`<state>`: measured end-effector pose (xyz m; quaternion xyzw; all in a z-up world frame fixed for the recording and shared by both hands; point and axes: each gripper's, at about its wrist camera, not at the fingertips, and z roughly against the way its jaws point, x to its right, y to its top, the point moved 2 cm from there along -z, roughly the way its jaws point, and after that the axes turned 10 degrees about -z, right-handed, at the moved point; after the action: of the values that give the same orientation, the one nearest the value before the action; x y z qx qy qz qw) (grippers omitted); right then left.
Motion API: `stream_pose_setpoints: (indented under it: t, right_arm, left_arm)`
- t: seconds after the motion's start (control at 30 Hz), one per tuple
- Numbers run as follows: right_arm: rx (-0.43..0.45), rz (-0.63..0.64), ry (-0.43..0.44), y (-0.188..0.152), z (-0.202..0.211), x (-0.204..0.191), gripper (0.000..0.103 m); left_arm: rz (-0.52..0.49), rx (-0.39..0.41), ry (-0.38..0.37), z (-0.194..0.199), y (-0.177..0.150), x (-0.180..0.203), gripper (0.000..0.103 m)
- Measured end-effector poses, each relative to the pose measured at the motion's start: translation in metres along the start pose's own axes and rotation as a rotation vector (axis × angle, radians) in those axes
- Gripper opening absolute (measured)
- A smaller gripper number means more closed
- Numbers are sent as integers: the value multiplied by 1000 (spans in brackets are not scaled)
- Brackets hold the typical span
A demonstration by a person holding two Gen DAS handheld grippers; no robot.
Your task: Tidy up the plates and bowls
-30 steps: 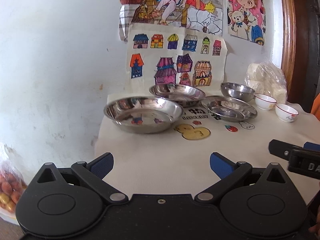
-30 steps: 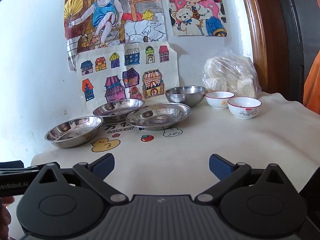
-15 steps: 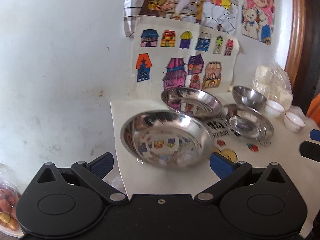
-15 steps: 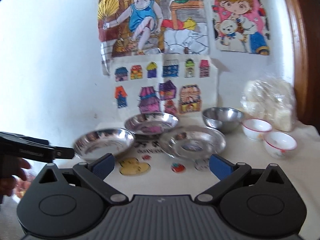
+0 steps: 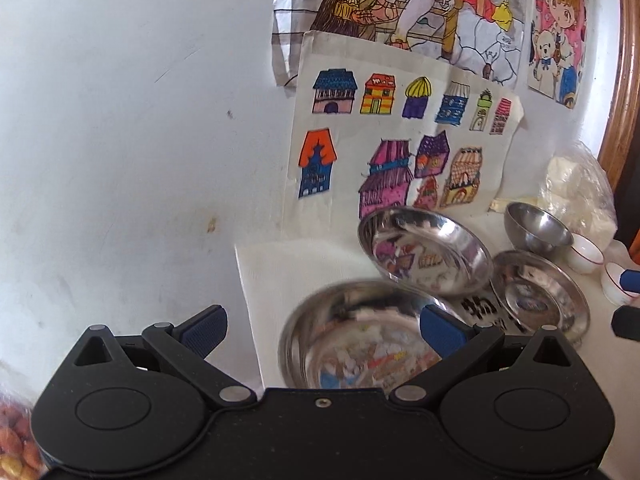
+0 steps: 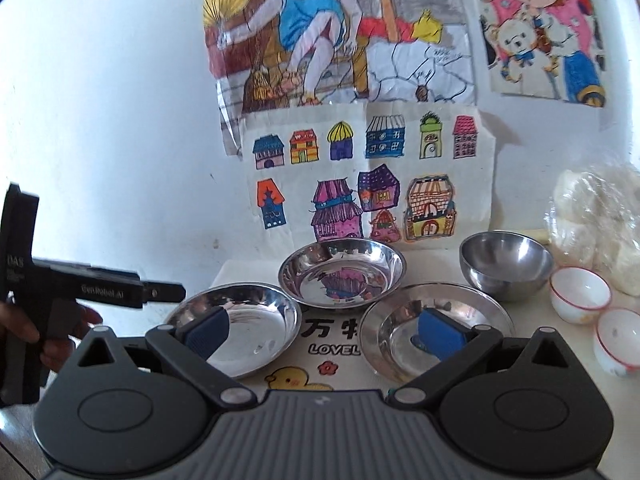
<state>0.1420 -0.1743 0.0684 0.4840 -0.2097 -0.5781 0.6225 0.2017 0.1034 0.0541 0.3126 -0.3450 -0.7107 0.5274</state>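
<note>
Left gripper (image 5: 322, 320): blue-padded jaws spread wide, nothing between them. It hangs low at the left edge of the table, the right pad over the near-left plate.
Right gripper (image 6: 322, 330): also released and empty — jaws wide, left pad over the near-left plate, right pad over the near-right one.
Near-left shallow round steel plate (image 6: 240, 326): flat on the cream cartoon-print tablecloth (image 6: 336, 344), closest to the table's left edge. Blurred in the left wrist view.
Back shallow round steel plate (image 6: 340, 272): behind and between the two near plates, close to the wall drawings.
Near-right flat wide-rimmed steel plate (image 6: 436, 328): beside the printed lettering, apart from the others.
Deep round steel bowl (image 6: 506, 268): right of the back plate, upright.
Two small white bowls with red rims (image 6: 580, 294): right of the steel bowl, side by side and not nested.
Clear plastic bag of white lumps (image 6: 600, 224): against the wall behind the small bowls.
Stage (judgement): start of the job; nothing stacked yet. The left gripper looks lined up for the near-left plate.
Step technique (judgement): take the plate by its rim, one pad inside and one under the lip. Polished steel is slippery — close firmly and lift level. Set it down centred in a like plate so the stack sits flush.
Risk (judgement): the plate sits near the table edge; a nudge outward could push it off.
</note>
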Motion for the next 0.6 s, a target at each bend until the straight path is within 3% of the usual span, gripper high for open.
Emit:
stream_pose_setpoints:
  t: [0.33,0.6]
  right_arm:
    - [-63,-84,52,28,-81,33,103]
    - [-42,-81,7,38,-131,44,102]
  left_arm:
    - [65,-76,-77,-79,44,-1,102]
    - [66,-118,-84,-120,51,5,102]
